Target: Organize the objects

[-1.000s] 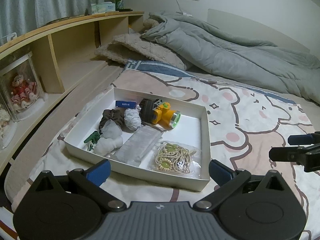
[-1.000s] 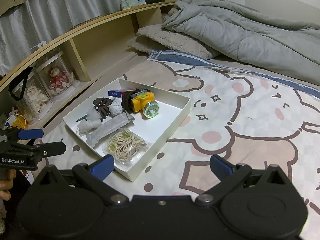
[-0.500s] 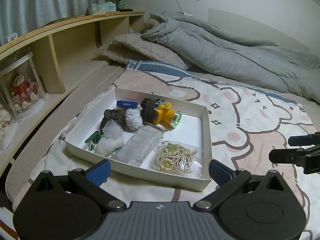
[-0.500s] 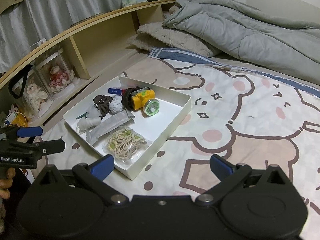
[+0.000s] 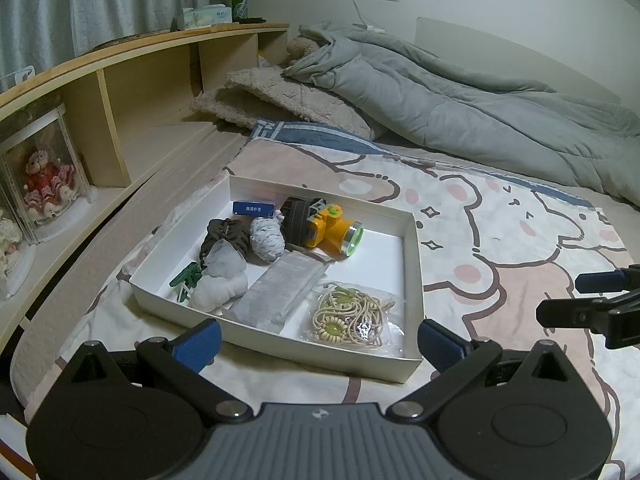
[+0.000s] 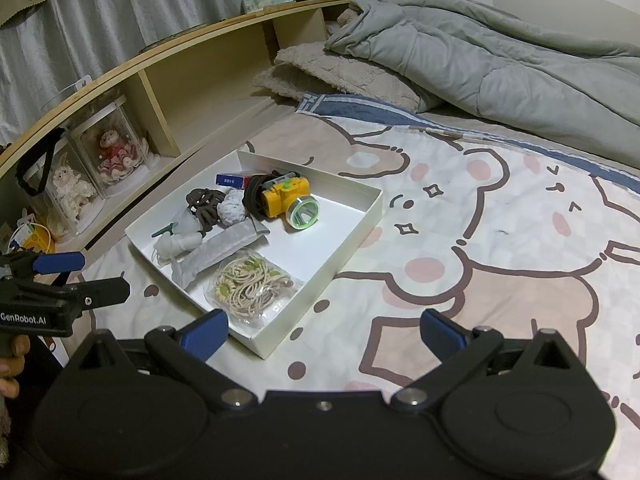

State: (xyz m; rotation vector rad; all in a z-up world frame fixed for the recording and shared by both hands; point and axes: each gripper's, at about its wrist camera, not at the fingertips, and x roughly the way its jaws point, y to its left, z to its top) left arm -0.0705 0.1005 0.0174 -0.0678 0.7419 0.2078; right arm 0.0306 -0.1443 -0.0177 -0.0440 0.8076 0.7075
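Observation:
A white shallow box (image 5: 412, 264) (image 6: 360, 216) lies on the bed. In it are a yellow headlamp (image 5: 328, 230) (image 6: 288, 200), a bag of beaded cord (image 5: 352, 318) (image 6: 248, 284), a grey packet (image 5: 280, 292), a brown hair tie bundle (image 5: 226, 236), a blue card box (image 5: 253, 208) and a green clip (image 5: 185, 276). My left gripper (image 5: 318, 342) is open and empty, just in front of the box's near wall. My right gripper (image 6: 324, 332) is open and empty, by the box's near right corner.
A cartoon bear sheet (image 5: 500, 240) covers the bed. A grey duvet (image 5: 460, 96) and beige pillow (image 5: 288, 100) lie at the far end. A wooden shelf (image 5: 120, 92) with dolls in clear cases (image 5: 44, 176) runs along the left.
Both grippers have shifted only slightly; the box sits a little lower and nearer in the left wrist view. Nothing was grasped.

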